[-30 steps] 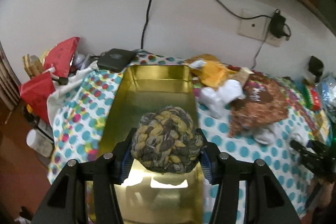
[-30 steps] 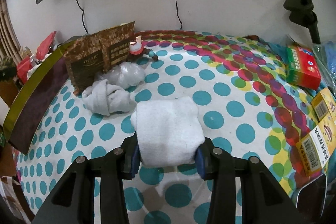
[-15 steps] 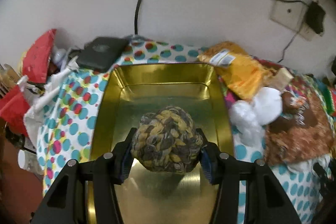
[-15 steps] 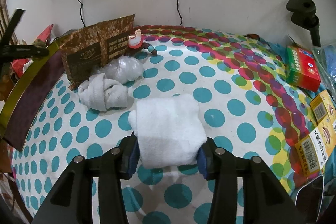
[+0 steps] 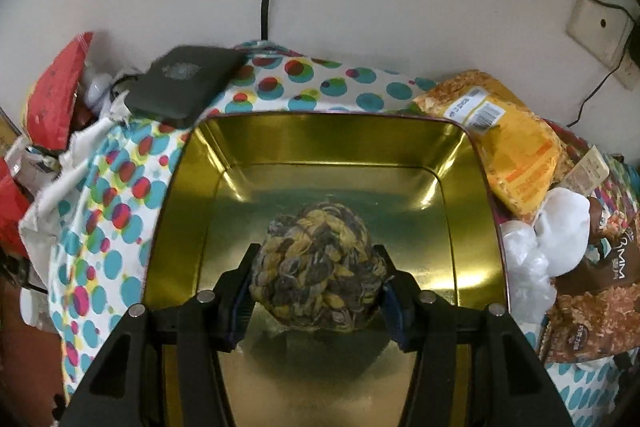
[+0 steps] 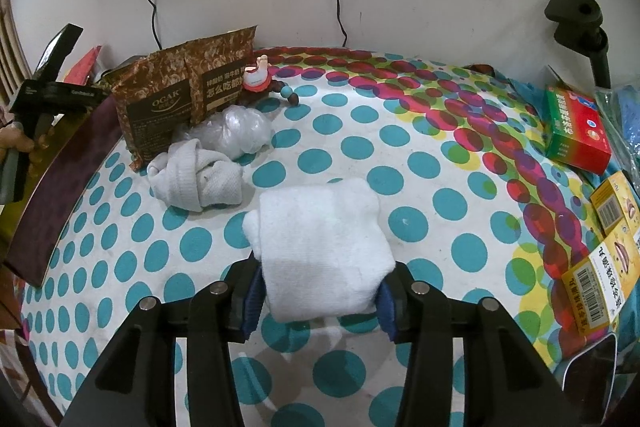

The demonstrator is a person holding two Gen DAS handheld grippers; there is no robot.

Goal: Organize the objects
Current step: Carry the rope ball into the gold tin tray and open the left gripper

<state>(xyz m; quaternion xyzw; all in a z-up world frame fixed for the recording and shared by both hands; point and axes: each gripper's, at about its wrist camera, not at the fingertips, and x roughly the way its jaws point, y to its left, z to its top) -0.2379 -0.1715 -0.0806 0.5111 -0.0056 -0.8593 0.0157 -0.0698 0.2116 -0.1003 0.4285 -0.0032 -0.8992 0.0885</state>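
My left gripper (image 5: pixel 315 254) is shut on a yellow-and-grey braided yarn ball (image 5: pixel 316 275). It holds the ball low inside the golden tin tray (image 5: pixel 332 143), over the tray's floor. My right gripper (image 6: pixel 324 267) is shut on a folded white cloth (image 6: pixel 320 235), its blue pads against both sides. The cloth hangs just above the polka-dot tablecloth (image 6: pixel 400 131) and casts a shadow on it. In the right wrist view the tray's dark outer wall (image 6: pixel 64 187) runs along the left. The left gripper's body (image 6: pixel 48 95) and a hand show above it.
Right of the tray lie a yellow snack bag (image 5: pixel 508 147), white plastic bags (image 5: pixel 560 227) and brown packets (image 6: pixel 180 103). A knotted grey sock (image 6: pixel 196 179) and a small figurine (image 6: pixel 258 75) lie nearby. A black device (image 5: pixel 184 83) sits behind the tray. Medicine boxes (image 6: pixel 576 131) line the right edge.
My left gripper has carried the yarn ball forward and down into the tray, whose far wall now looks closer. In the right wrist view the left gripper has appeared at the left edge. The right gripper stayed put.
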